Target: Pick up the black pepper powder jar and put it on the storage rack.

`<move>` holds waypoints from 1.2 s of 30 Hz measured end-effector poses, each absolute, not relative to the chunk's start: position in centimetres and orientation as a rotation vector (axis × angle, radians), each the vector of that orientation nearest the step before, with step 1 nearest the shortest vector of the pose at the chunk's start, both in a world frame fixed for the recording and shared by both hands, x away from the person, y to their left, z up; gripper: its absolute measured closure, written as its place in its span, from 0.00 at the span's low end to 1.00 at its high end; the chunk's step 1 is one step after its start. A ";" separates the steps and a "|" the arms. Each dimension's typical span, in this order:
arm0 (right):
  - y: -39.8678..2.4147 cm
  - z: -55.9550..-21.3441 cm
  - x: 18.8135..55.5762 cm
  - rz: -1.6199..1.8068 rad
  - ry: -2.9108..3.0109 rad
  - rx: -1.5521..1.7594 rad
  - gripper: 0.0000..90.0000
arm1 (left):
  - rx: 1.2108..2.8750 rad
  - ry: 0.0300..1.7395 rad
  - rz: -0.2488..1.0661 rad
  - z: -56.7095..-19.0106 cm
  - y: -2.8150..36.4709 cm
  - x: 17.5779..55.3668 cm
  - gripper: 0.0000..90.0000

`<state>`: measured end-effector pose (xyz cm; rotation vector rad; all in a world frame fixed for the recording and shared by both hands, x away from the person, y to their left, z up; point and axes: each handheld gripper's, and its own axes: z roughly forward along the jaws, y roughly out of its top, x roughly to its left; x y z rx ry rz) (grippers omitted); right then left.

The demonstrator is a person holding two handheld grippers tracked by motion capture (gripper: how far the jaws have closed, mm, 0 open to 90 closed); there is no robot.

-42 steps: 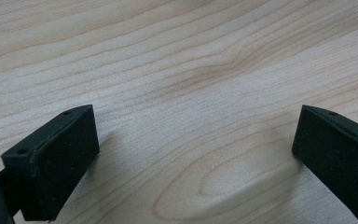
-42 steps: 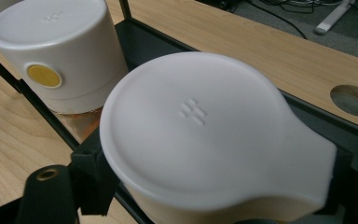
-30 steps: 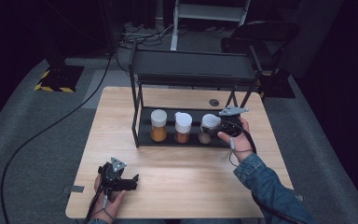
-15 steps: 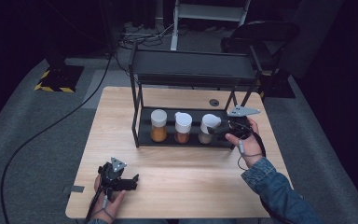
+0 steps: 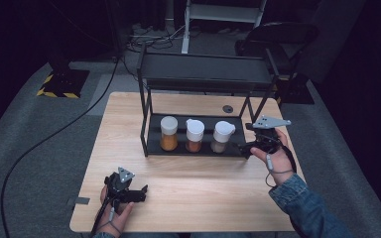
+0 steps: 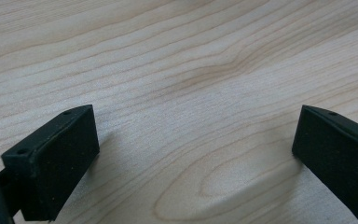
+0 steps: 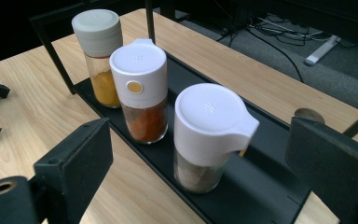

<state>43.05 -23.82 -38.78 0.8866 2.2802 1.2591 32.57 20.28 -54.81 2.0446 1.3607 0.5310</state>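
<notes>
Spice jar with the pale filling (image 5: 222, 137) stands rightmost of three on the lower shelf of the black rack (image 5: 203, 74), upright, white spouted cap on; beside it a white-capped jar of red-brown spice (image 5: 194, 135), then a grey-capped jar of orange spice (image 5: 168, 133), all in a row on the shelf, close but apart. High view: right gripper (image 5: 246, 147) held just off the rack's right end, near the pale jar but not touching it, jaws pointing left toward the shelf; left gripper (image 5: 141, 191) lies low over the near left part of the wooden table (image 5: 203, 198), well apart from the rack. Left gripper view: its two black jaws stand wide apart over bare wood grain, nothing between them. Right gripper view: jaws spread wide, the pale jar (image 7: 209, 137) framed between them but farther off, no pad touching it; the red-brown jar (image 7: 141, 88) and the orange jar (image 7: 98, 56) line up behind it; the jaws have just been opening a little, with nothing gripped. Judgement on progress: all three jars sit in place on the shelf and neither gripper holds anything, so the rightmost jar looks already set down and let go; if more is left, it is likely only drawing the right hand clear, or handling jars not yet seen here
</notes>
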 end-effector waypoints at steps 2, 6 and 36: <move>-24.1 -38.6 42.6 1.260 2.280 0.885 0.08 | 2.045 1.360 0.531 -54.8 20.3 32.6 0.00; -24.7 -38.3 41.8 1.261 2.277 0.882 0.08 | 2.045 1.360 0.531 -54.8 20.3 32.6 0.00; -25.8 -42.4 40.4 1.249 2.325 0.914 0.08 | 2.045 1.360 0.531 -54.8 20.3 32.6 0.00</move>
